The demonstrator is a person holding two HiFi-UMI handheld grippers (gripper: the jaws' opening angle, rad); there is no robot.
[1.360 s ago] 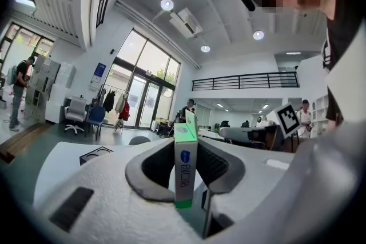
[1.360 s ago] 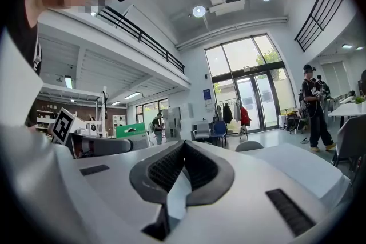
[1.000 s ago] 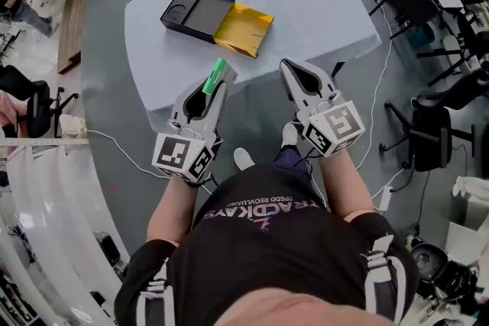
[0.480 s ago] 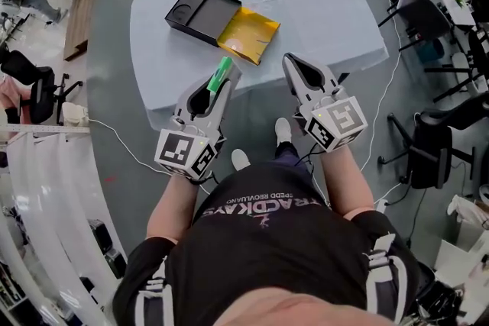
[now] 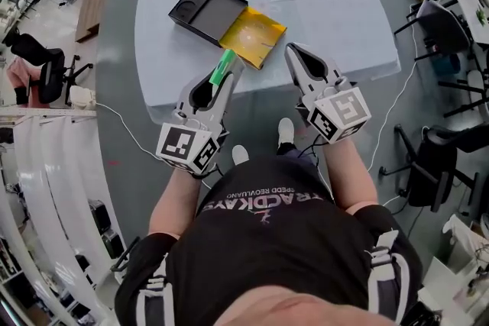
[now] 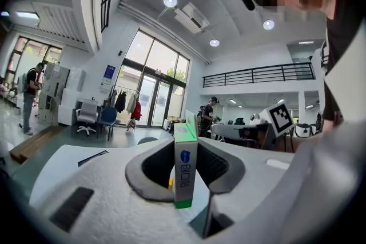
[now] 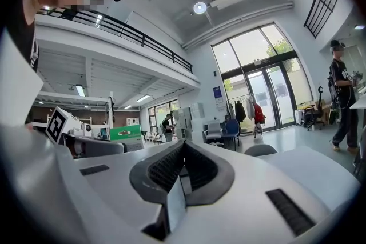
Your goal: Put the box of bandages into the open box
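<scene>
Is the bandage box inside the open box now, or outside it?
Outside. The left claw grips the bandage box short of the open box.

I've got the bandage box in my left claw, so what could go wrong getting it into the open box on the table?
1. The left claw pinches the bandage box by one end, with most of it sticking out ahead, so it may twist or slip.
2. The open box lies slanted near the table edge, so a push could slide it.
3. Its gold part is nearest, so the drop may land there instead.
</scene>
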